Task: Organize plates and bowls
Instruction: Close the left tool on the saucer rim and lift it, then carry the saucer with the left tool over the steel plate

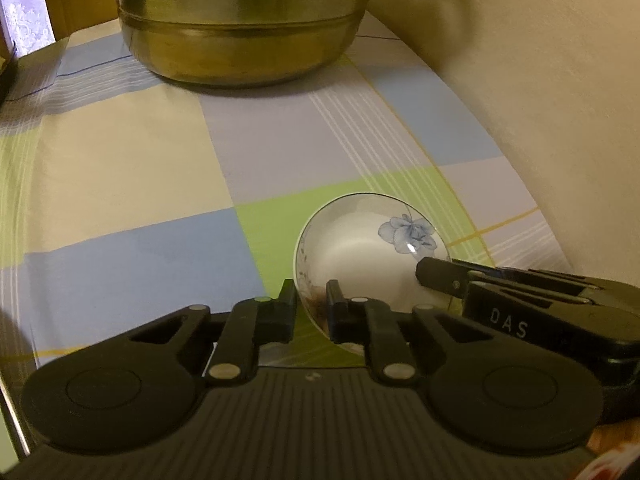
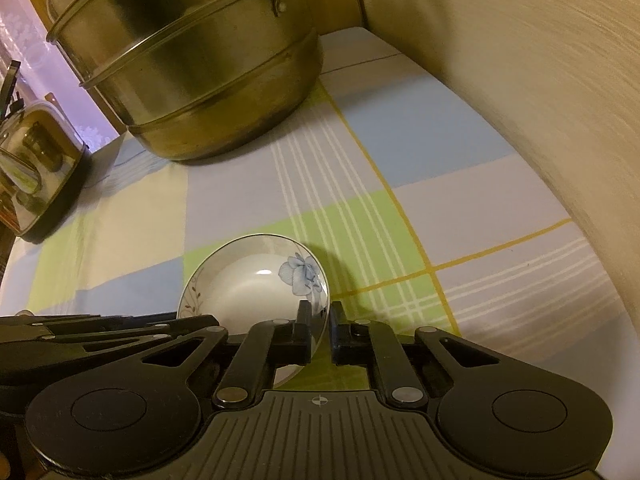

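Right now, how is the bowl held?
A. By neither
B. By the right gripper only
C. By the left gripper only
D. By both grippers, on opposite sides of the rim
D: the left gripper and the right gripper each pinch the rim of the bowl, one on either side.

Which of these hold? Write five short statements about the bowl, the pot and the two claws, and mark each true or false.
1. The left claw is shut on the rim of the small white ceramic bowl with a blue flower. True.
2. The right claw hangs open above the bowl. False: it is shut on the bowl's rim, one finger inside, one outside.
3. The bowl holds soup. False: it looks empty.
4. The large stacked steel pot stands behind the bowl on the checked pastel tablecloth. True.
5. The bowl touches the pot. False: bare cloth lies between them.
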{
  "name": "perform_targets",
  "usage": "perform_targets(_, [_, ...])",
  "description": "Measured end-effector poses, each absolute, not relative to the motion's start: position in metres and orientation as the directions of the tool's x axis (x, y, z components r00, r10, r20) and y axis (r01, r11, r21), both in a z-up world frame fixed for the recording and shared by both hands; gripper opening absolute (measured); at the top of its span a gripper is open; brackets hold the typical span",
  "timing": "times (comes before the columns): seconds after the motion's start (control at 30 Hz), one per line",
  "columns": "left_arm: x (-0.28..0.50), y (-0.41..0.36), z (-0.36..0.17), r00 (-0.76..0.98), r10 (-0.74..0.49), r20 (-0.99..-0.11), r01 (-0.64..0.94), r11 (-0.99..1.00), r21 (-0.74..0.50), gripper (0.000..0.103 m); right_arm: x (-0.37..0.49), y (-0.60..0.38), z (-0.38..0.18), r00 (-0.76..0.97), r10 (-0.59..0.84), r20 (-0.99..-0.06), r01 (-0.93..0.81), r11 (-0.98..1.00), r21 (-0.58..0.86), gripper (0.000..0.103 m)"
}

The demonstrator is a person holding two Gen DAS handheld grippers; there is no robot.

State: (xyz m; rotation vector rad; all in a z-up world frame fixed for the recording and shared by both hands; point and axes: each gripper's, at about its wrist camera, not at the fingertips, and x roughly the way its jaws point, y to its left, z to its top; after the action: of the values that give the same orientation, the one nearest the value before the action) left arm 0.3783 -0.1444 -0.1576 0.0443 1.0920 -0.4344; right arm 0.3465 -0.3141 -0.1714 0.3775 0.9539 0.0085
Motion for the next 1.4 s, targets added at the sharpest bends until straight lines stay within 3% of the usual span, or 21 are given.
perform_targets(0.77, [0.351, -0.117, -0.122, 0.437, -0.316, -0.842, 0.326, 0.928, -0.179, 0.014, 0.332, -0.295, -0.141, 0.597, 0.220, -0.771, 0.089, 0.938, 0.336, 0.008])
perform_targets(1.4, [0.287, -0.050, -0.088, 0.520, -0.246, -0.818, 0.182, 0.967, -0.176, 0.014, 0.298, -0.239, -0.110, 0.586, 0.336, -0.738, -0.079, 0.929, 0.361, 0.008])
